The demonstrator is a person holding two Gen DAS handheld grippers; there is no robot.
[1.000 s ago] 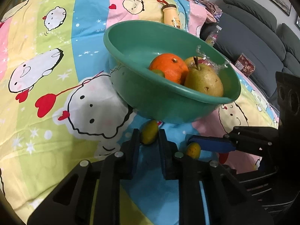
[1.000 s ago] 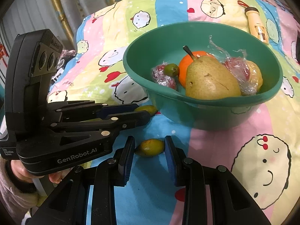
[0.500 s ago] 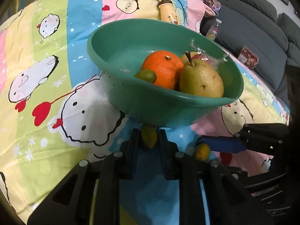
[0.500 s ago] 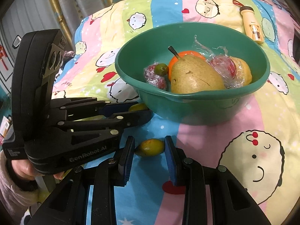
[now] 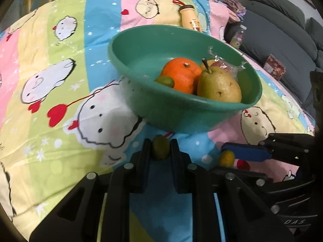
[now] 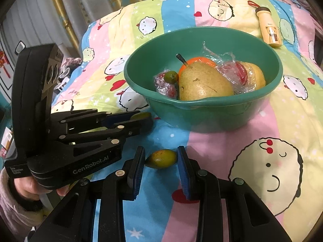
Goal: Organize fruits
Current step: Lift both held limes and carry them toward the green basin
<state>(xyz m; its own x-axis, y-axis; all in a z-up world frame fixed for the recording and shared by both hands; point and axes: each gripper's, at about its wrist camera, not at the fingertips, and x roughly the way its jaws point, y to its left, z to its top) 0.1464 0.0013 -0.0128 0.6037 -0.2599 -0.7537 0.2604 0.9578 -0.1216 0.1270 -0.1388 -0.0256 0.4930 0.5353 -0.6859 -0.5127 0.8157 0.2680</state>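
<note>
A green bowl (image 5: 141,46) (image 6: 218,111) stands on the cartoon-print sheet. It holds a pear (image 5: 219,86) (image 6: 203,82), an orange (image 5: 179,74), a small green fruit (image 6: 171,76) and fruit in plastic wrap (image 6: 240,74). My left gripper (image 5: 160,147) (image 6: 144,119) is shut on a small green fruit (image 5: 160,150) just in front of the bowl. To its right, my right gripper (image 6: 161,157) is shut on a small yellow-green fruit (image 6: 161,159) (image 5: 227,158), which lies crosswise between the blue pads.
A cream bottle with a bear print (image 6: 269,30) (image 5: 190,20) lies on the sheet behind the bowl. A grey sofa (image 5: 282,30) with a small red box (image 5: 275,69) runs along the right. A person's hand (image 6: 30,187) grips the left tool.
Both views now look a little more down into the bowl, so more of its inside shows. Each gripper keeps its small fruit between the pads.
</note>
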